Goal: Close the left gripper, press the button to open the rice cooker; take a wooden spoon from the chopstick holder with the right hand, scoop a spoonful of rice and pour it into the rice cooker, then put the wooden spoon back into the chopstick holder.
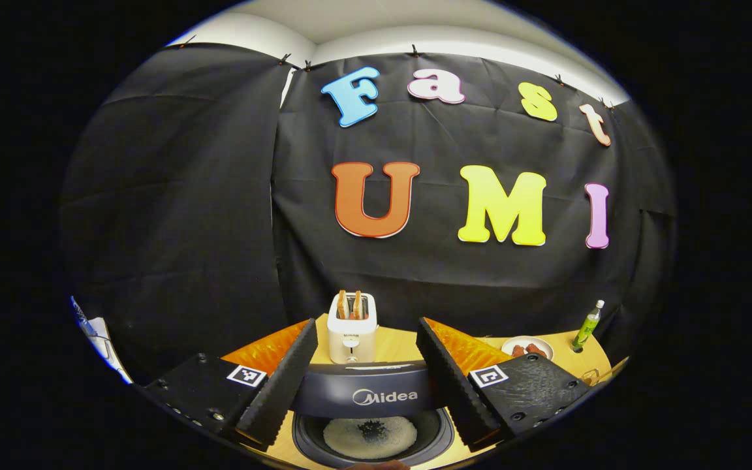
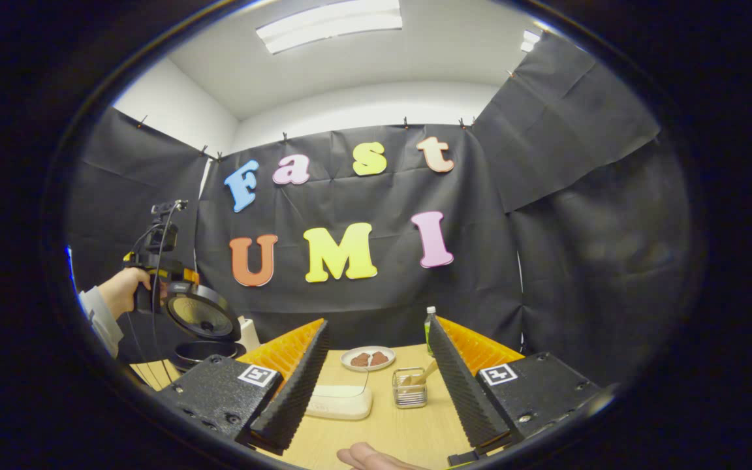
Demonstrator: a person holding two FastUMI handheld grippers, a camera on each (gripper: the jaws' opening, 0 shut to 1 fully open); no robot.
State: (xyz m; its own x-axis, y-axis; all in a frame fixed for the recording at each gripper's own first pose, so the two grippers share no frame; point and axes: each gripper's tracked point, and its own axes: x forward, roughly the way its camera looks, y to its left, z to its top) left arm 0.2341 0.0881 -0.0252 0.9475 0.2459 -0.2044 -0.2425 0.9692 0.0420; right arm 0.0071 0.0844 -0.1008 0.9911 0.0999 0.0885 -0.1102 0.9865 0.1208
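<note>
A: Currently positioned above the dark round rice cooker (image 1: 372, 418): left gripper (image 1: 366, 385), jaws spread wide, holding nothing. Lid raised upright between the fingers; white rice with a dark patch visible in the inner pot.

B: Confirmed from the right gripper view: rice cooker (image 2: 203, 333) lid up, at far left of the light wooden table (image 2: 382, 431). Left gripper (image 2: 154, 274) held just above and behind that lid by a hand (image 2: 121, 290).

A: Right gripper status?

B: Right gripper (image 2: 376, 391) jaws wide apart, gripping nothing. Clear square chopstick holder (image 2: 410, 388) well right of the rice cooker, between the fingers but farther off, wooden spoon (image 2: 423, 375) leaning inside. White oblong container (image 2: 340, 401) just left of the holder; white plate with brown food (image 2: 368, 358) and green bottle (image 2: 429, 329) behind it.

A: Behind the rice cooker: white toaster (image 1: 352, 336) with two slices protruding.
</note>
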